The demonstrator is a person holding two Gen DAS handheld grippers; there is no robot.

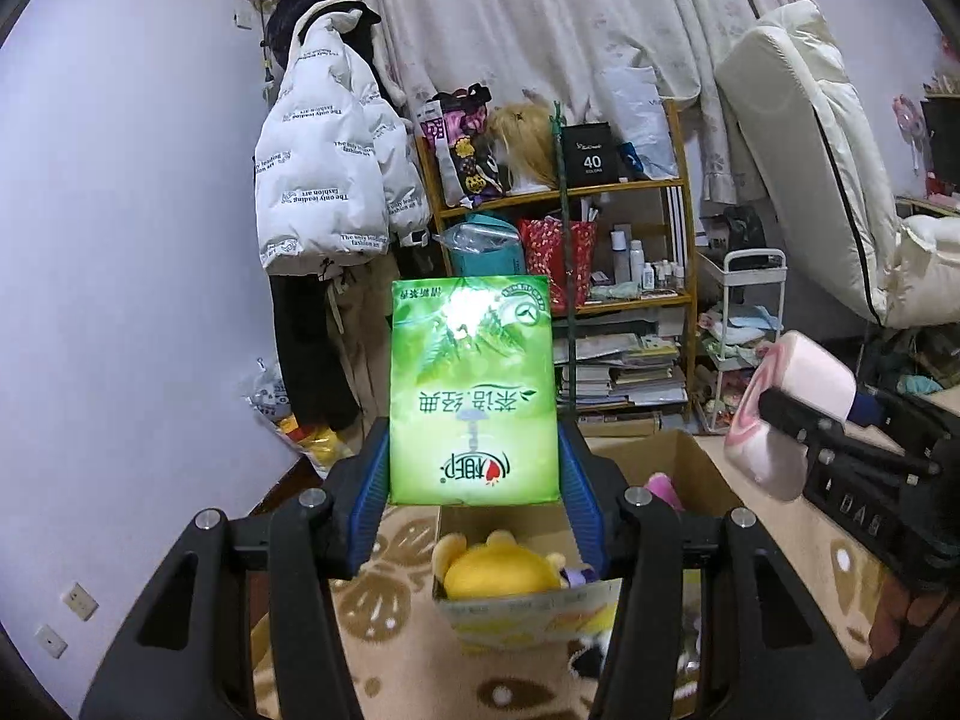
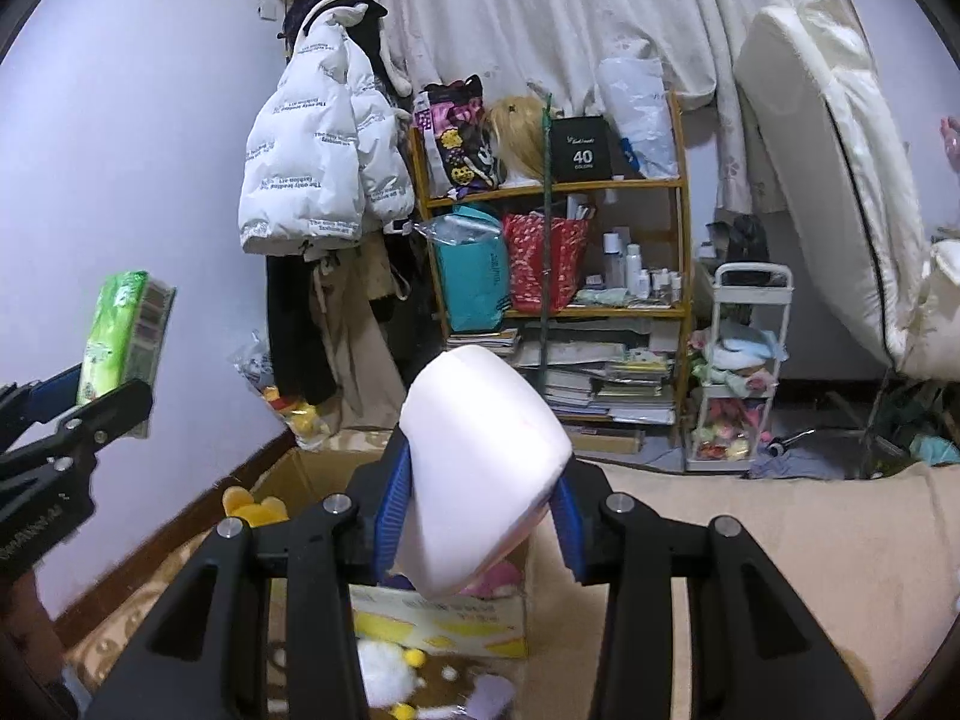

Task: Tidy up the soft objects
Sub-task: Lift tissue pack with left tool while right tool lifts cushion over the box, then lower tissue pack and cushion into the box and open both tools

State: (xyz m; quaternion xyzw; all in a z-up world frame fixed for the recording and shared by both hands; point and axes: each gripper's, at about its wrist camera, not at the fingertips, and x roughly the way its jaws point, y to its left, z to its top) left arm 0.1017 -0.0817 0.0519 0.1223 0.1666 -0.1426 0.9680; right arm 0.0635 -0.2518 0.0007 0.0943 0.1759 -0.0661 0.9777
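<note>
My left gripper (image 1: 474,480) is shut on a green tissue pack (image 1: 471,390) and holds it upright above an open cardboard box (image 1: 690,456). The pack also shows at the left of the right wrist view (image 2: 123,330). My right gripper (image 2: 480,504) is shut on a pale pink foam block (image 2: 480,468), held over the same box (image 2: 312,468); the block also shows at the right of the left wrist view (image 1: 792,402). A yellow plush toy (image 1: 498,570) and a pink soft item (image 1: 663,489) lie inside the box.
The box stands on a beige patterned rug (image 1: 390,600) by a lilac wall (image 1: 120,240). A wooden shelf (image 2: 558,186) with bags and books, a hanging white jacket (image 2: 318,168), a small white cart (image 2: 744,372) and a leaning mattress (image 2: 840,150) stand behind.
</note>
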